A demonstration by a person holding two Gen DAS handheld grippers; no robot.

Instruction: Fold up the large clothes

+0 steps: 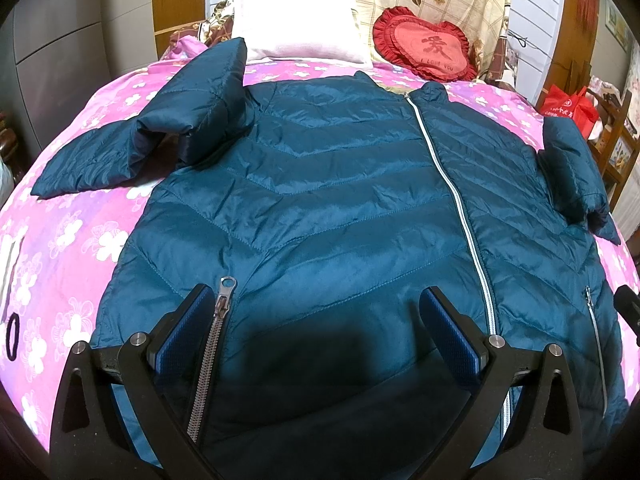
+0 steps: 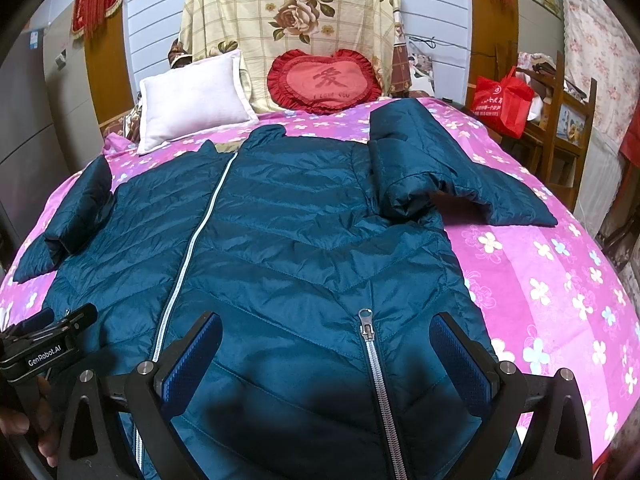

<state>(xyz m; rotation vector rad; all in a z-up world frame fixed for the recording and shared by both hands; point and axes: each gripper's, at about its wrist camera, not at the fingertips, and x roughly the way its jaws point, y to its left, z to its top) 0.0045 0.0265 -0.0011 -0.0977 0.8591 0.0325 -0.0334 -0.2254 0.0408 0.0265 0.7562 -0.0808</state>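
Observation:
A teal quilted jacket lies front-up and zipped on a pink flowered bedspread. Its hem is toward me and its collar toward the pillows. Both sleeves are bent back on themselves, one at the left and one at the right. My left gripper is open over the lower left front, with a pocket zipper beside its left finger. My right gripper is open over the jacket's lower right front, and a pocket zipper runs between its fingers. Neither holds fabric.
A white pillow, a red heart cushion and a flowered quilt stand at the head of the bed. A red bag rests on wooden furniture at the right. A black hair tie lies on the bedspread. A hand holds the left gripper's body.

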